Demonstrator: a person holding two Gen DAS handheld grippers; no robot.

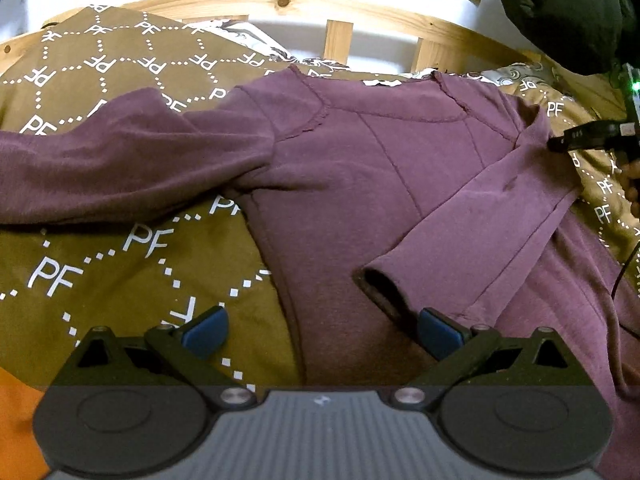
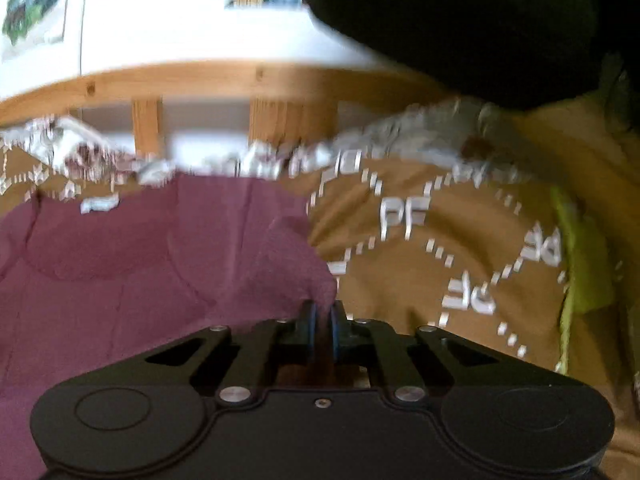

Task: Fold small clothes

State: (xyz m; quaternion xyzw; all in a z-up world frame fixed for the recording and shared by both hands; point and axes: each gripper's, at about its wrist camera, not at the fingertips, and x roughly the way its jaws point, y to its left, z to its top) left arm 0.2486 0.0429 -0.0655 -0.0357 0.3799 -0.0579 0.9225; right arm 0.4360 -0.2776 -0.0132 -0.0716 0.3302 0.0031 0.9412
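From my left wrist, I see the purple top (image 1: 360, 184) lying flat on the bed cover (image 1: 120, 264). It fills the middle of my view. One sleeve (image 1: 472, 232) is folded in over the body, with its cuff at about 6 o'clock, just ahead of me. The other sleeve (image 1: 112, 164) is stretched out toward 9 o'clock, not folded. My left gripper (image 1: 322, 334) has its jaws spread wide and holds nothing. My right gripper (image 1: 576, 140) shows at 3 o'clock, at the shoulder of the top.

I think the folding has only begun: one sleeve is in, one sleeve is left, and then the body needs folding.

The cover is brown with white "PF" letters and dotted lines. A wooden bed frame (image 1: 340, 36) runs along 12 o'clock, with a white wall behind it.

From my right wrist, the view is blurry. My right gripper (image 2: 323, 320) has its jaws pressed together, pinching the edge of the top (image 2: 140, 260). The top spreads toward 9 o'clock. The brown cover (image 2: 420, 280) fills 3 o'clock. The wooden frame (image 2: 224, 80) is at 12 o'clock. Something dark (image 2: 460, 20) fills the upper right; I cannot tell what.
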